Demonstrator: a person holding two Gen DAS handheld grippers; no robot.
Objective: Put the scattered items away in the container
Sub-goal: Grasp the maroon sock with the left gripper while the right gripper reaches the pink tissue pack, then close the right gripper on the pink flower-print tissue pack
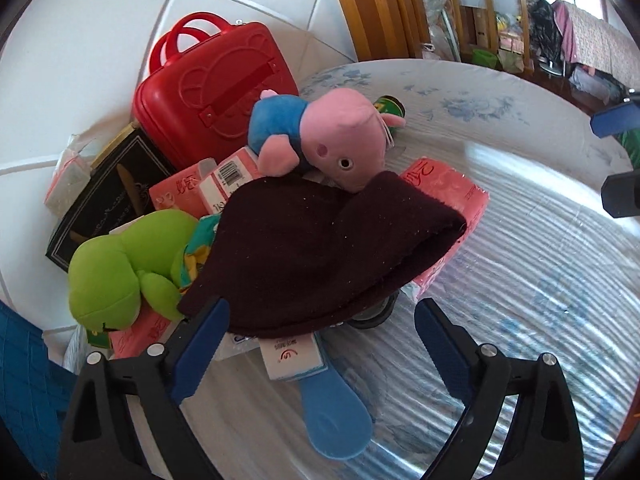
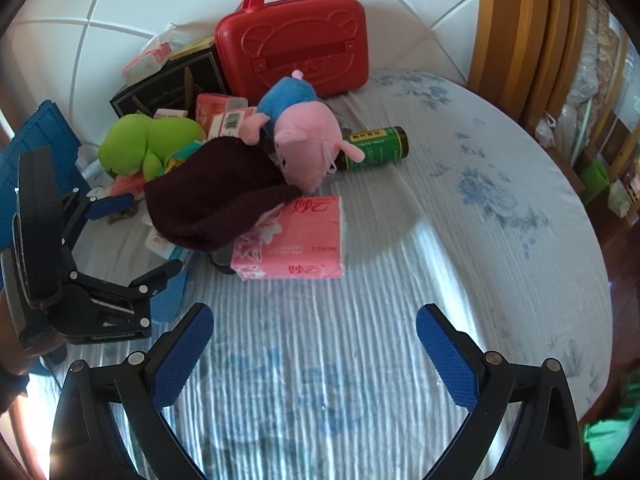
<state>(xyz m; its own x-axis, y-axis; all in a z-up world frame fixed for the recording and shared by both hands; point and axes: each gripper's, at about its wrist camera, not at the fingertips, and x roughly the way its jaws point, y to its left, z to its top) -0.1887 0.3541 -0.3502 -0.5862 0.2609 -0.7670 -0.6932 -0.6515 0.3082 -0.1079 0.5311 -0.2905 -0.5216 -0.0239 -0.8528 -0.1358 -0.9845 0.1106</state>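
The dark maroon knitted hat [image 1: 320,248] lies atop the pile on the bed [image 1: 520,280]; the left claw [image 1: 320,320], wide open and empty, should straddle its near brim squarely before closing.

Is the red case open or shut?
Shut: the red case stands upright against the wall, both halves together, handles up.

We see a bed [image 2: 460,240] with a blue-flowered sheet against a white tiled wall [image 2: 120,8], a wooden frame [image 2: 516,32] beside it, sunlight striping the sheet.
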